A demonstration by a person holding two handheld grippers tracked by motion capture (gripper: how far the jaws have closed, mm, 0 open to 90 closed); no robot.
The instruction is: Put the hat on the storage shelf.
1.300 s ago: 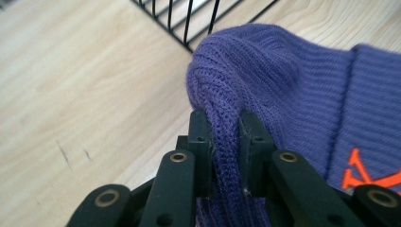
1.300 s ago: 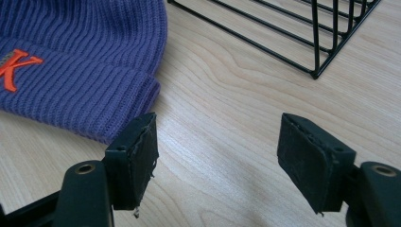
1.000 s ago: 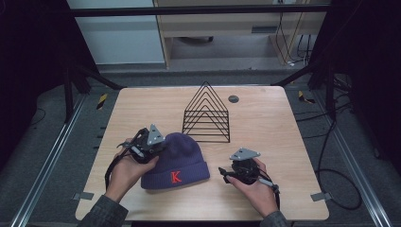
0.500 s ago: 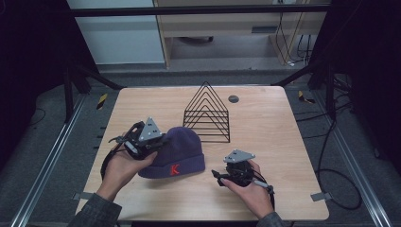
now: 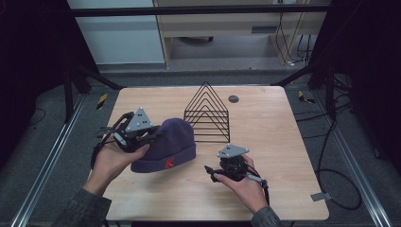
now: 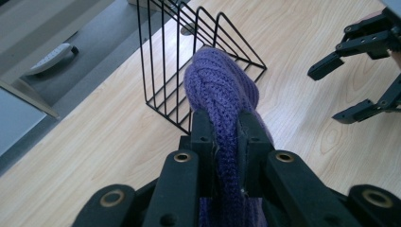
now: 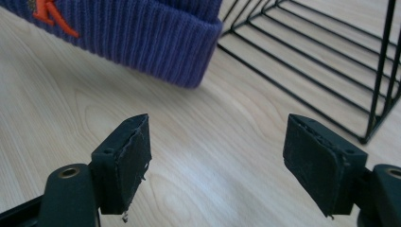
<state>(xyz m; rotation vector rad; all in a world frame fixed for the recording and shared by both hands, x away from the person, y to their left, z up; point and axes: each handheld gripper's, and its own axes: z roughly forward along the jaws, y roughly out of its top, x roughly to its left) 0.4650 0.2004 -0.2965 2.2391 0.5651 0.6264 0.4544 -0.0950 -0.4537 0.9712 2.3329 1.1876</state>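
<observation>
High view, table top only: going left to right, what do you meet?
left gripper shut on the purple beanie → black wire rack → right gripper, jaws open above the table. The small dark disc overlaps the right gripper's span, so it is left out.
</observation>
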